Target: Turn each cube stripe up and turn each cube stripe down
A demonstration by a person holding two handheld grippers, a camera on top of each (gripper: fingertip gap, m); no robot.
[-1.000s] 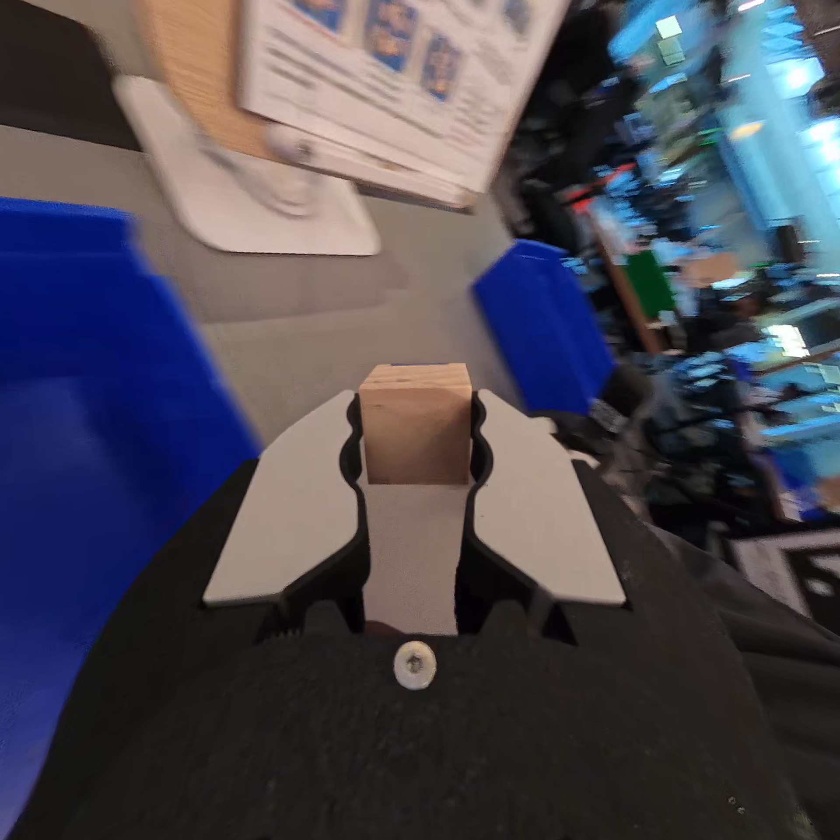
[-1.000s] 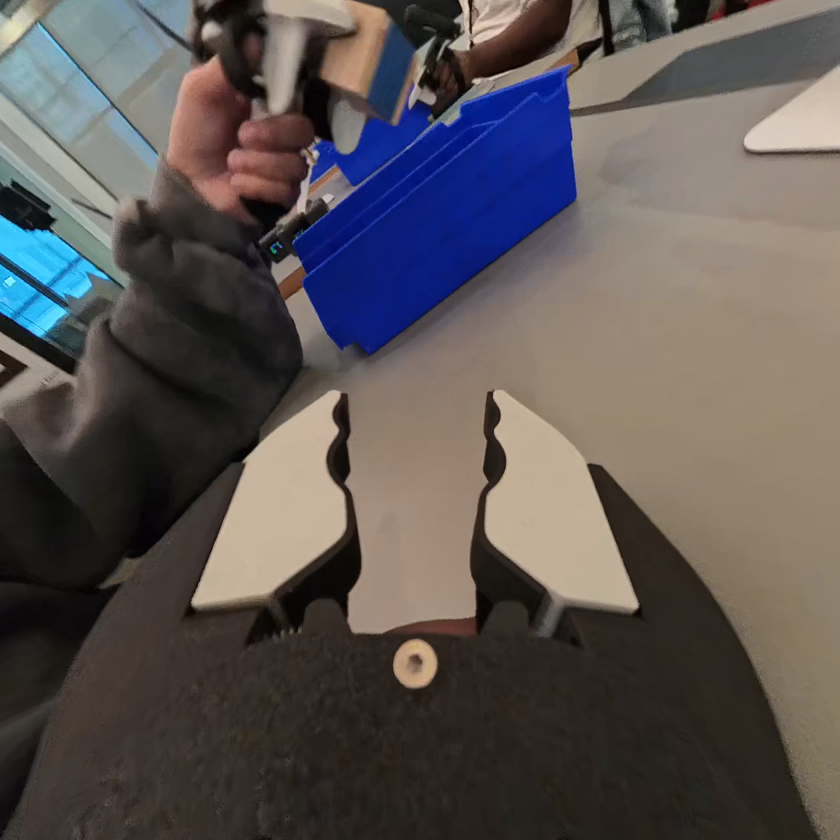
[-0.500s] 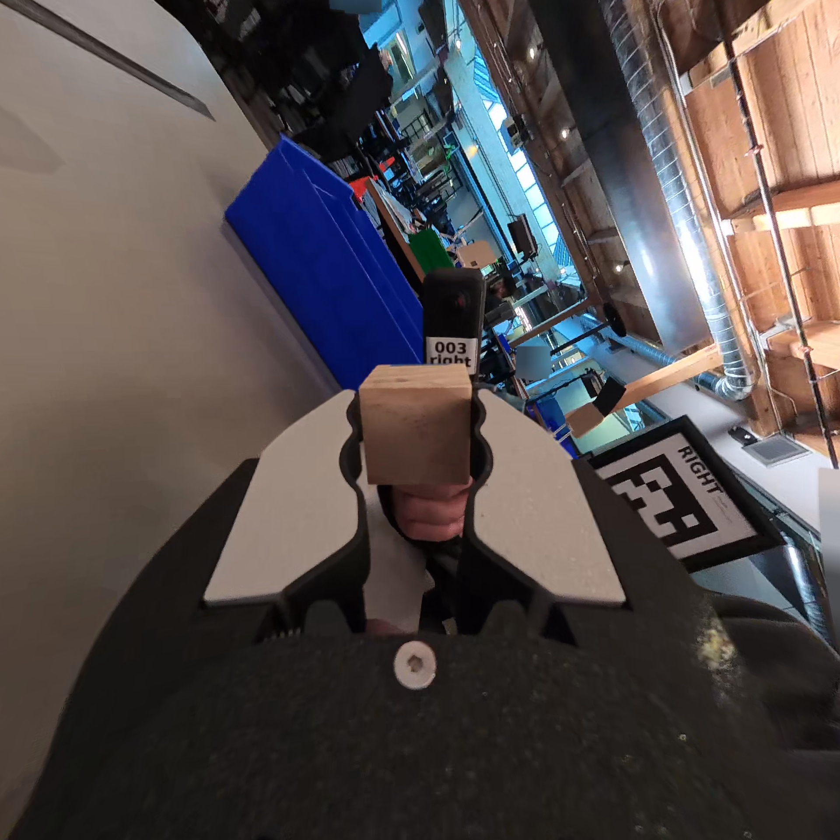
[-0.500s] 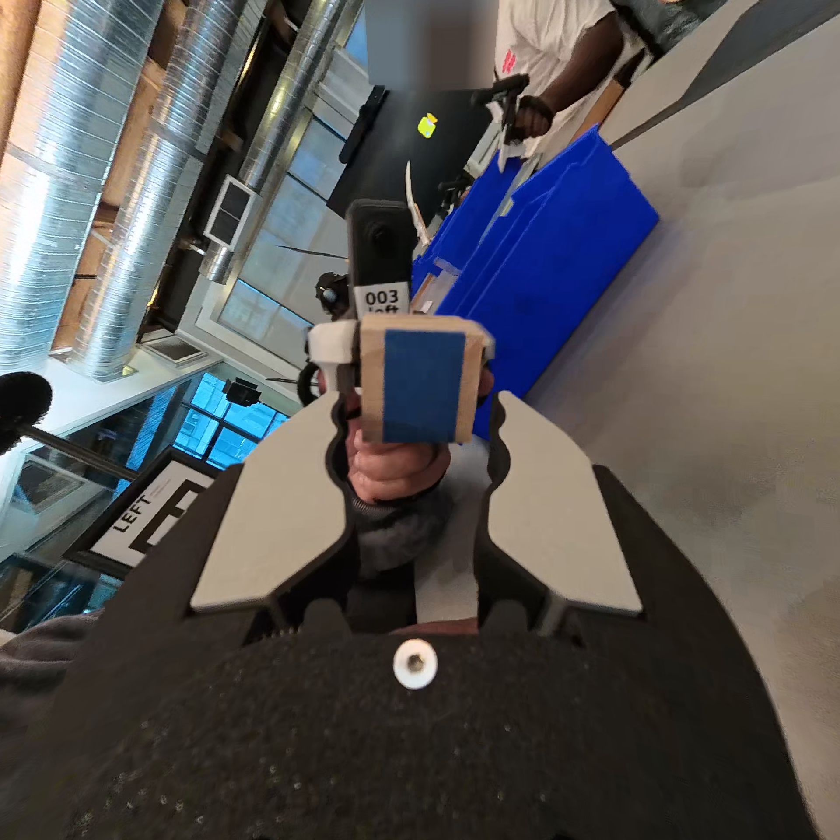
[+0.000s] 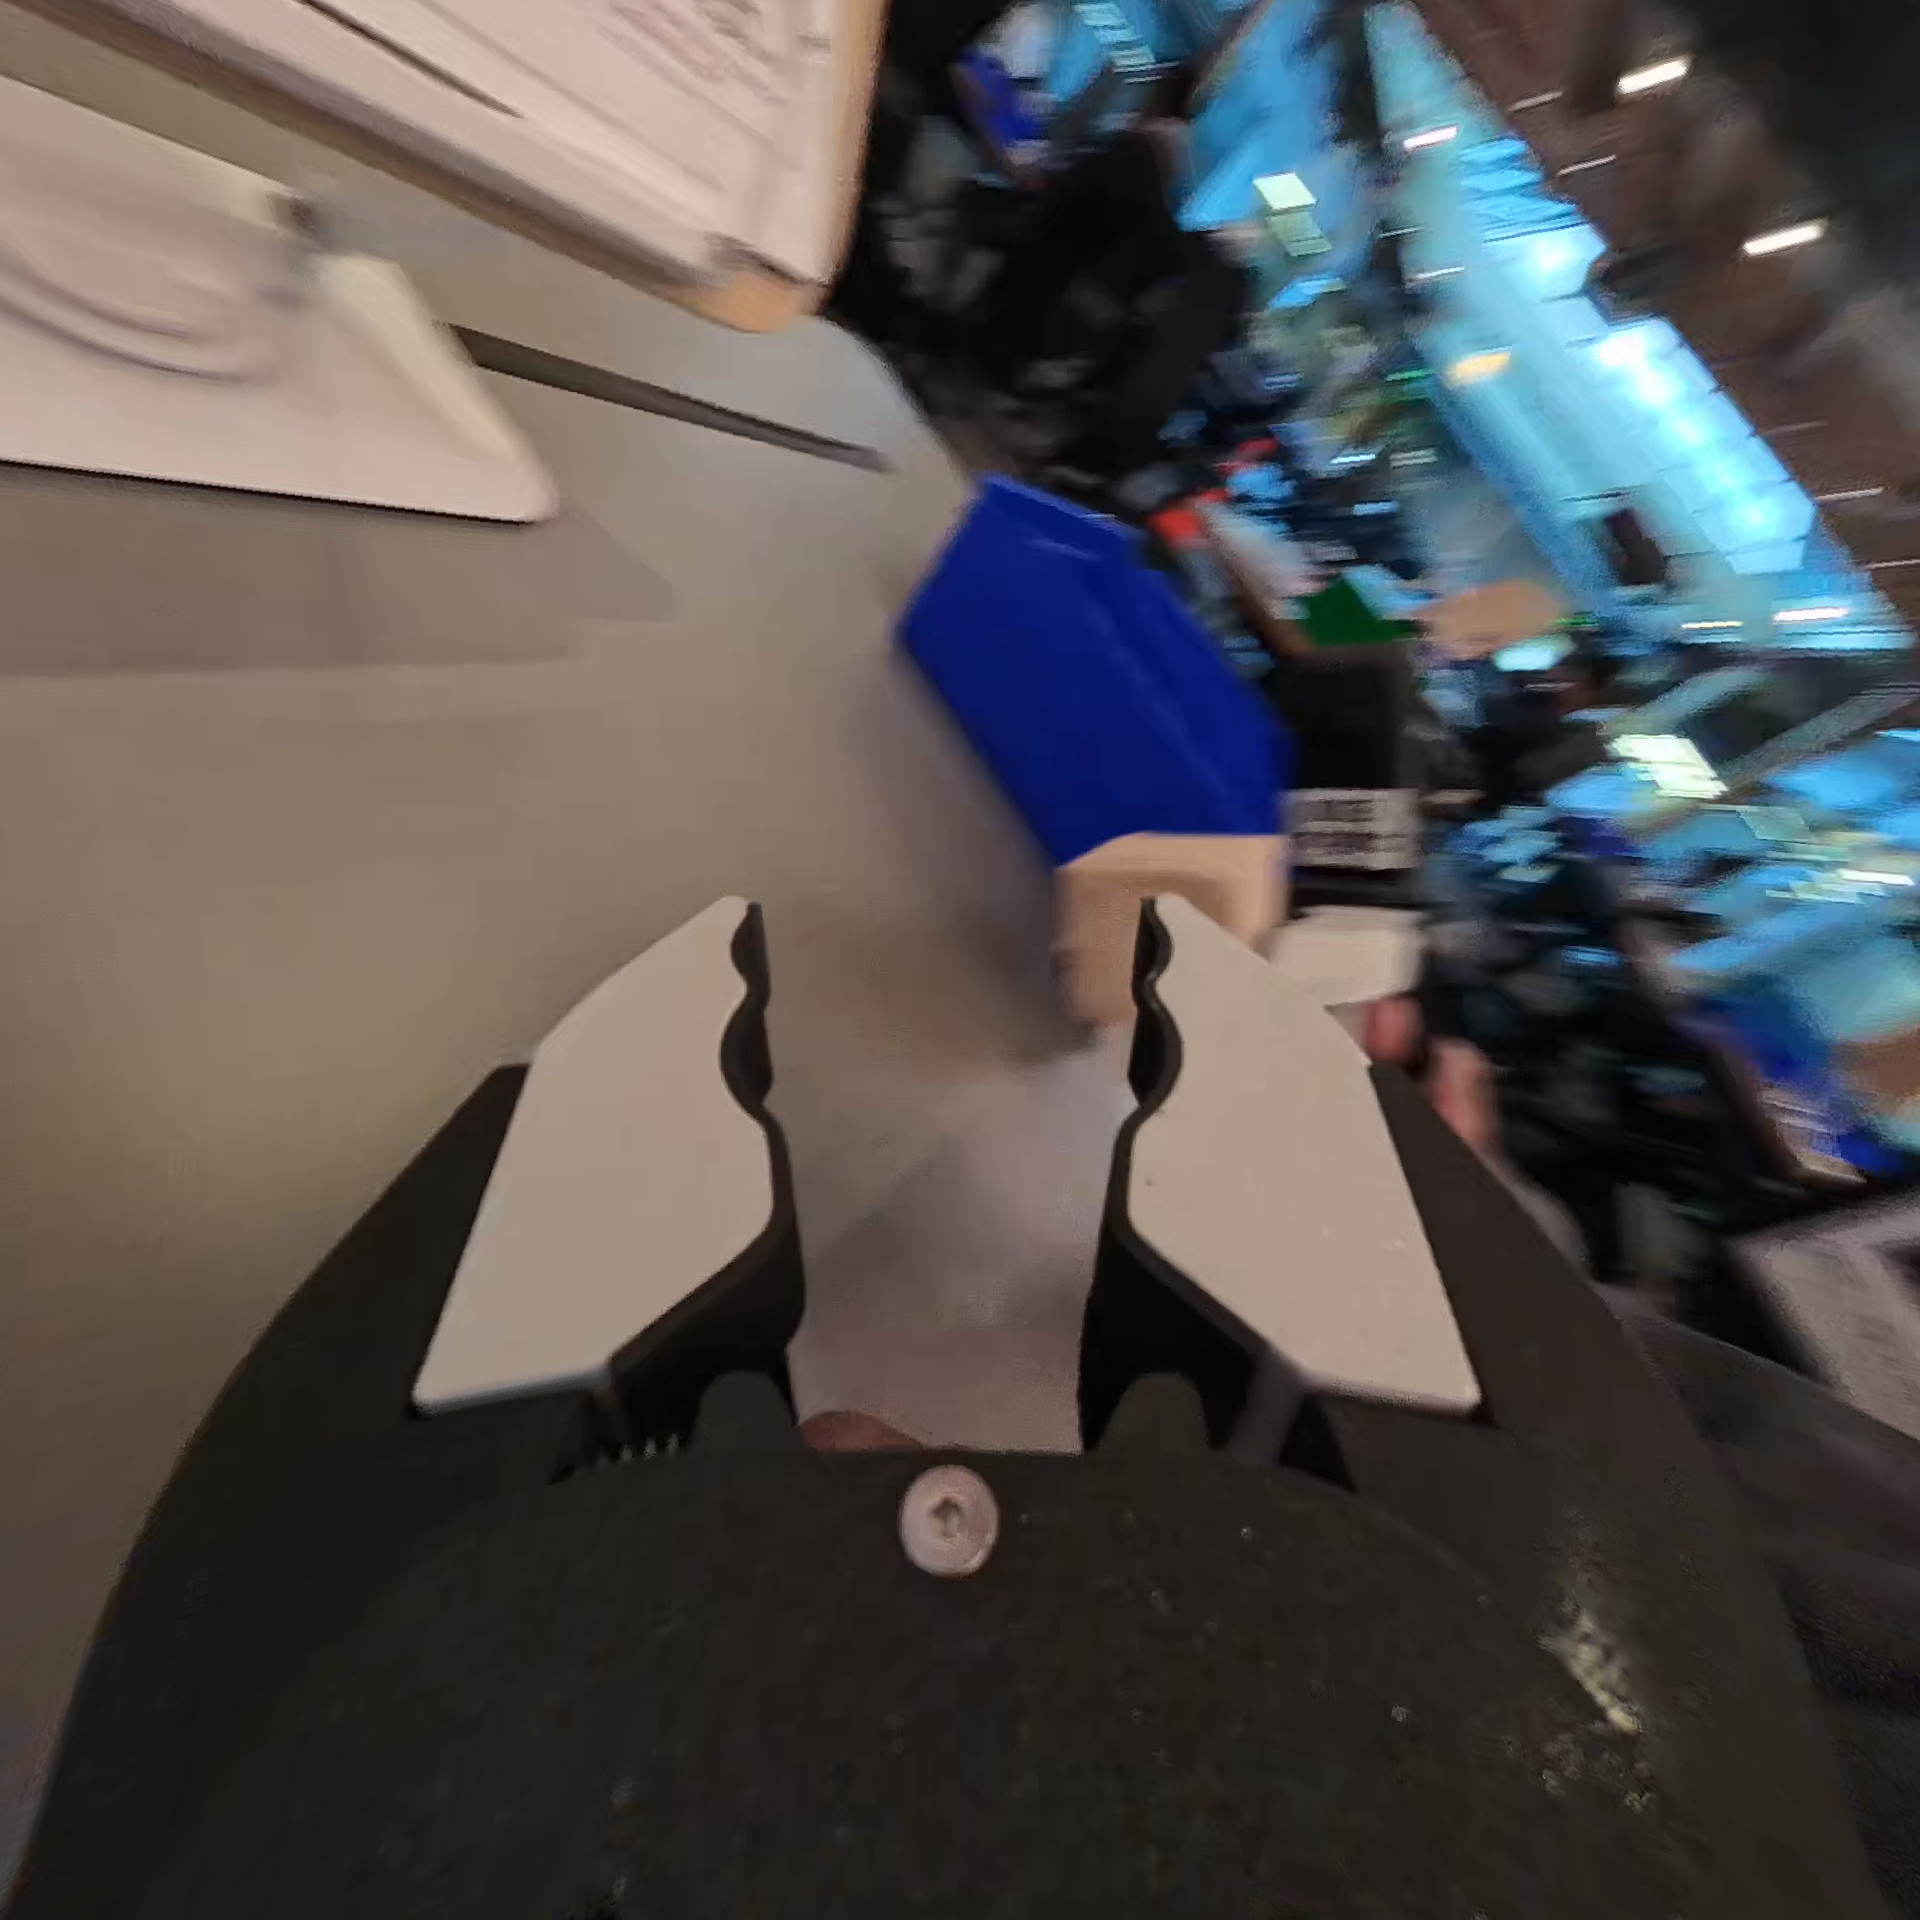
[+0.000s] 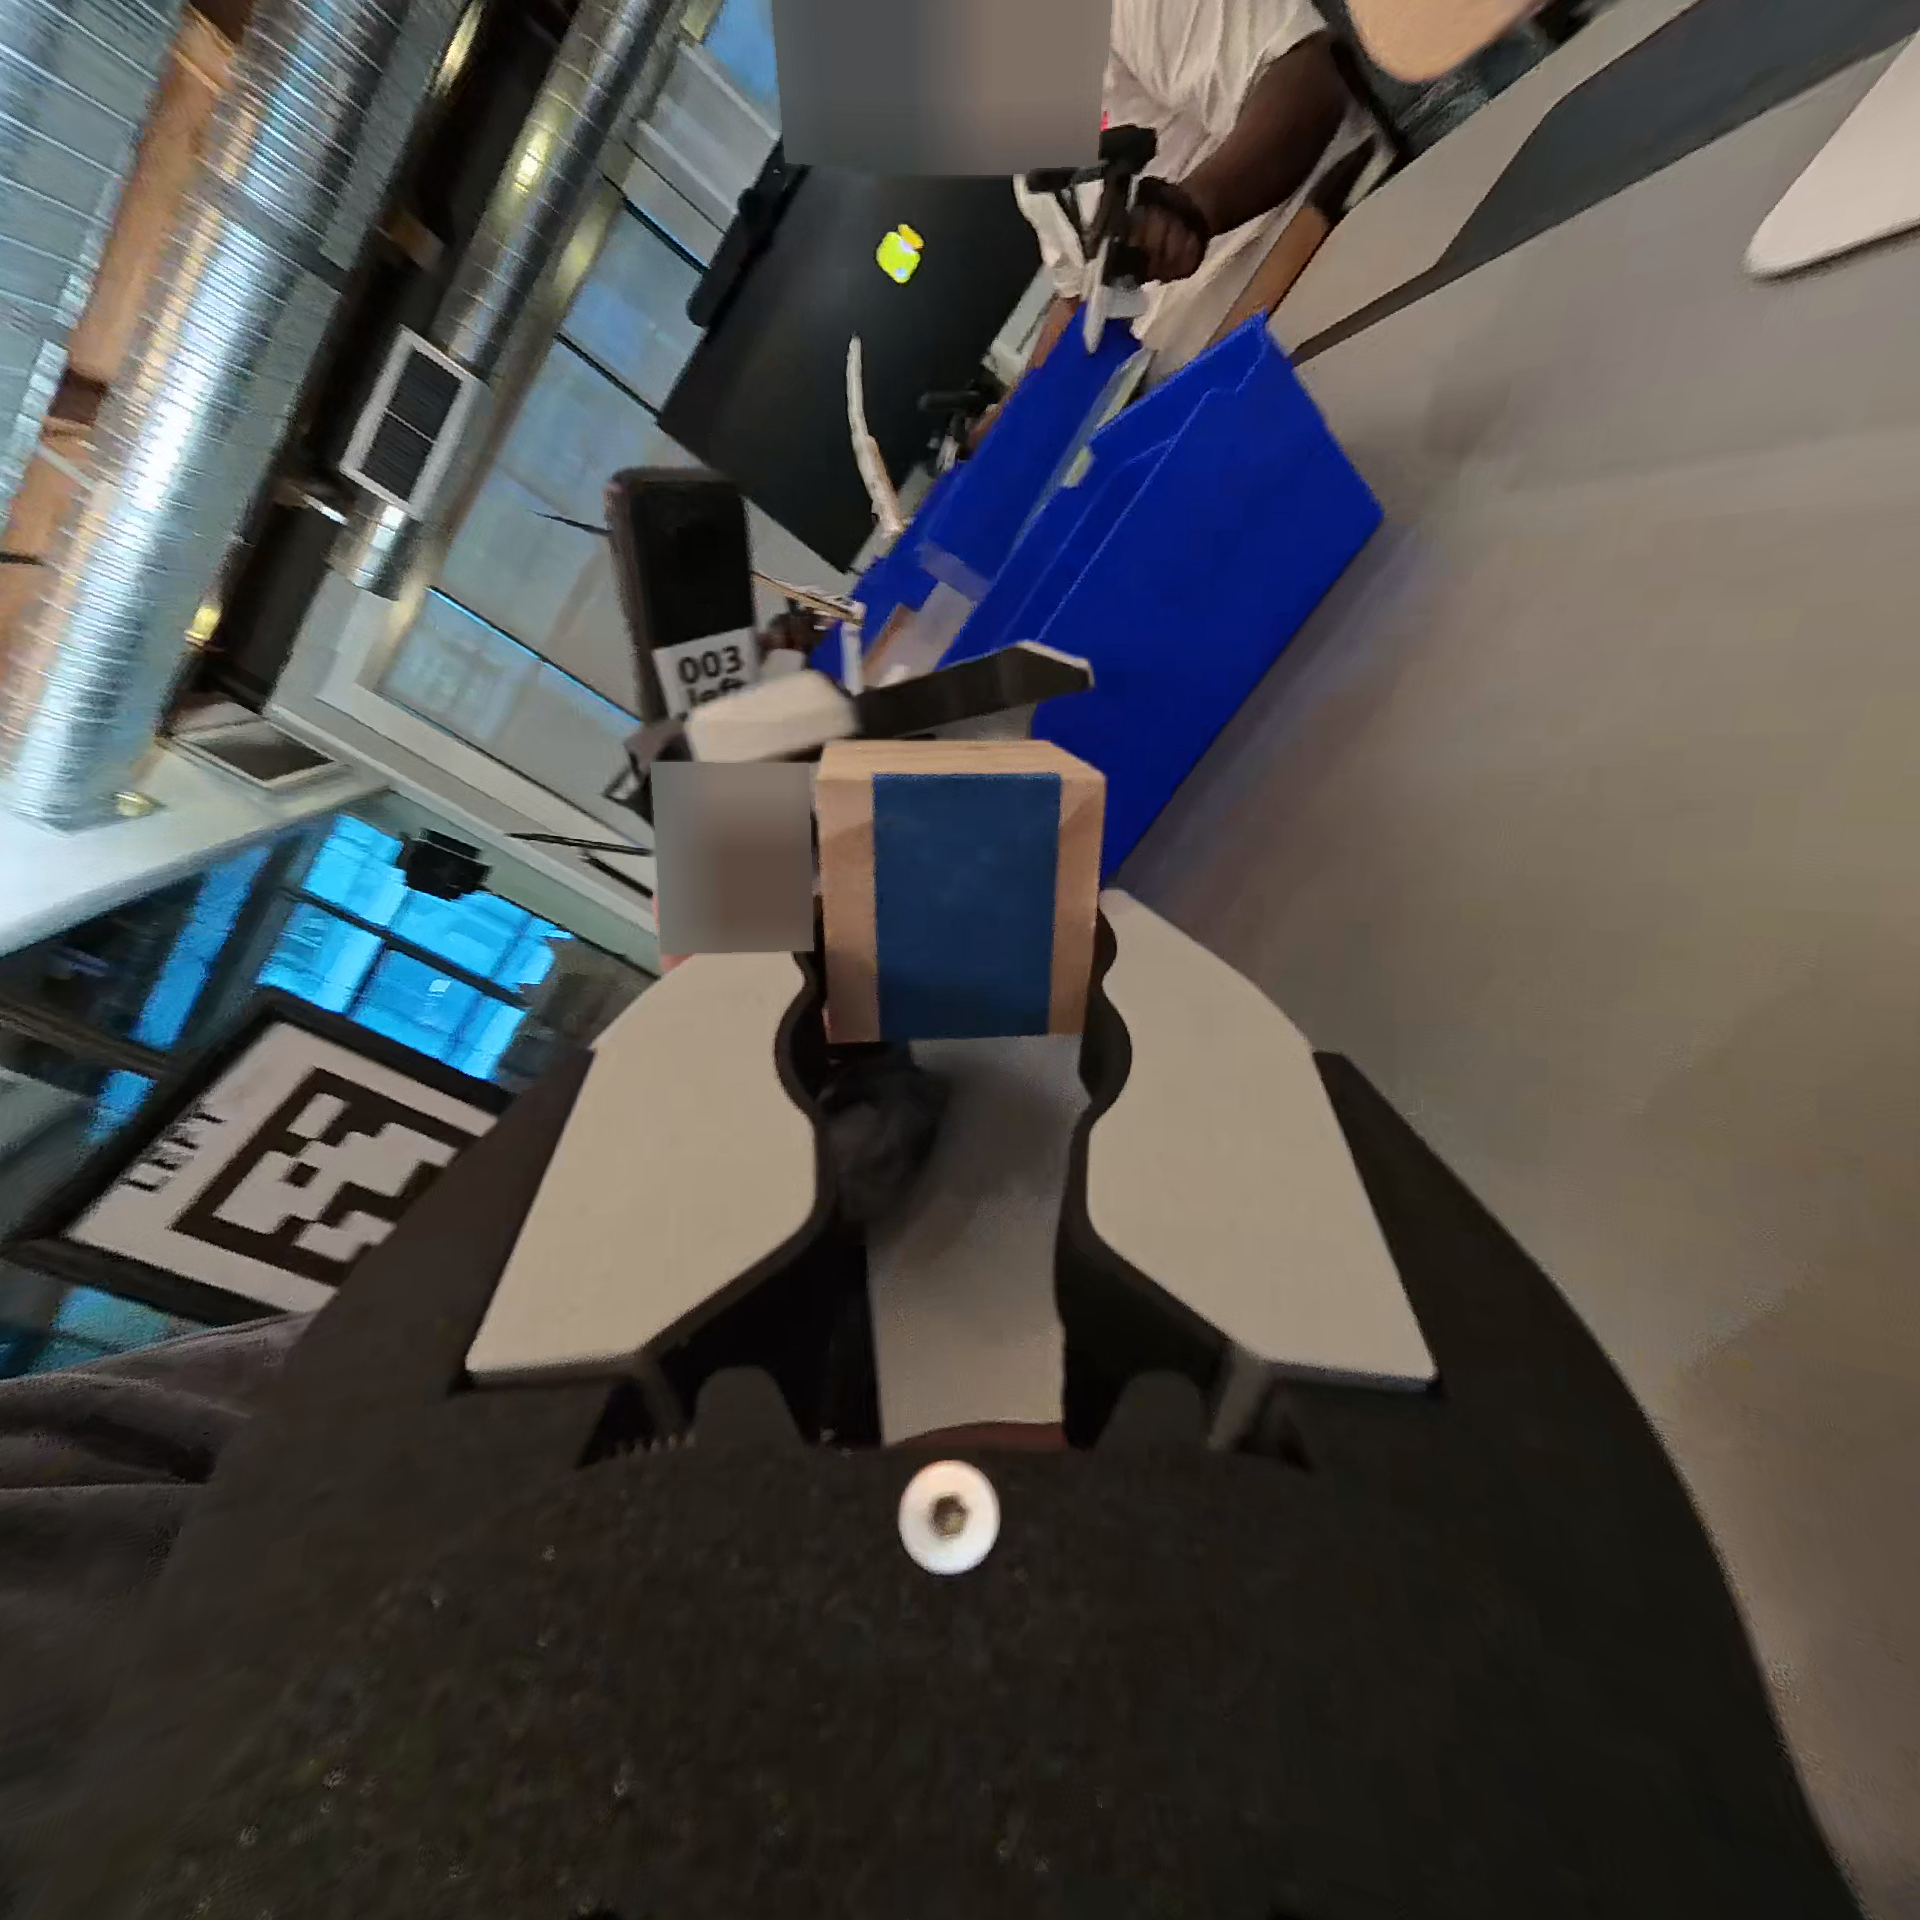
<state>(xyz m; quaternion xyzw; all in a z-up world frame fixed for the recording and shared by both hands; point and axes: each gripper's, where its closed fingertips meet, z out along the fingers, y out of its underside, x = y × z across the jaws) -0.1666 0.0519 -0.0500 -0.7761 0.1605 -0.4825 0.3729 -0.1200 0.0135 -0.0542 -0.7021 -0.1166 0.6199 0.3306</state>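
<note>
A wooden cube (image 6: 961,904) with a blue stripe on the face toward the camera sits between the fingertips of my right gripper (image 6: 951,966), whose pads press its two sides and hold it above the grey table (image 6: 1558,831). My left gripper (image 5: 945,914) is open with nothing between its pads. In the blurred left wrist view the cube (image 5: 1164,904) shows its plain wood faces just beyond and to the right of the right fingertip (image 5: 1195,966), apart from the left one. The left gripper also shows in the right wrist view (image 6: 883,707), just behind the cube.
A blue bin (image 6: 1195,582) stands on the table behind the cube; another blue bin (image 5: 1081,675) shows in the left wrist view. A white stand base (image 5: 208,395) and a board with paper sheets (image 5: 623,104) are at the far left. A person in a white shirt (image 6: 1195,104) works beyond the table.
The left gripper held the cube and brought it between the right gripper's open fingers. The right gripper has shut on the cube, and the left has opened and drawn away from it.
</note>
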